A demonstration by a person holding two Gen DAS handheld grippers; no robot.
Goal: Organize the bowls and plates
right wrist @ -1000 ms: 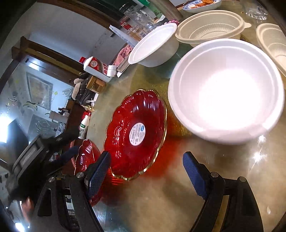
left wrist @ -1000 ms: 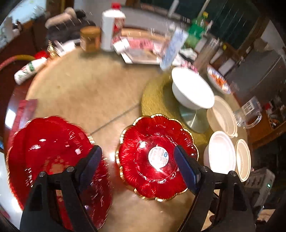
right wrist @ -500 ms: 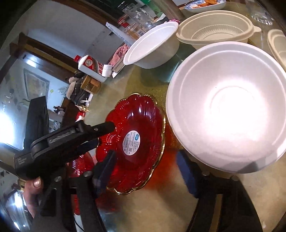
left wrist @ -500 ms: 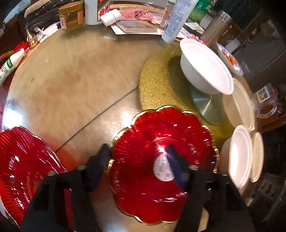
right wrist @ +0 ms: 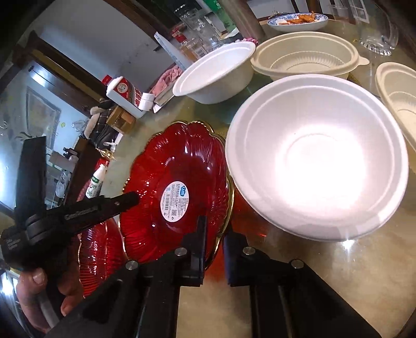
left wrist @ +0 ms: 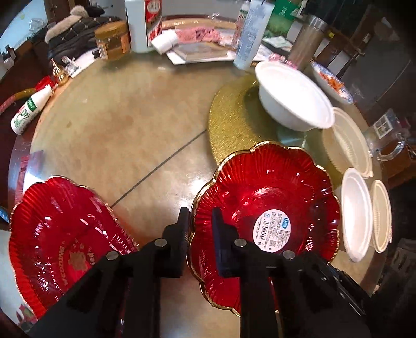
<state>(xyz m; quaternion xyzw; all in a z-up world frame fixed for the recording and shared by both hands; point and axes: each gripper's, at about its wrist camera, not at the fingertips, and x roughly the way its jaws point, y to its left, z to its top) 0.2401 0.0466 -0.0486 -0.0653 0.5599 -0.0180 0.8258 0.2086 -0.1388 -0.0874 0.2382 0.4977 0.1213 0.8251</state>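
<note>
A: Red plate (left wrist: 270, 197) with the white sticker sits on the glass table (left wrist: 117, 135), beside the white bowl (right wrist: 314, 158).
B: Grippers?
A: Left gripper (left wrist: 199, 221) pinches its left gold rim. Right gripper (right wrist: 214, 234) clamps the opposite rim.
B: Other red plate (left wrist: 59, 234)?
A: Left of it, apart, untouched.

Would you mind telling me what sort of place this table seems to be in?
Probably a home dining room: a round glass-topped table crowded with a white liquor bottle, a blue-patterned dish of food and disposable white bowls.
</note>
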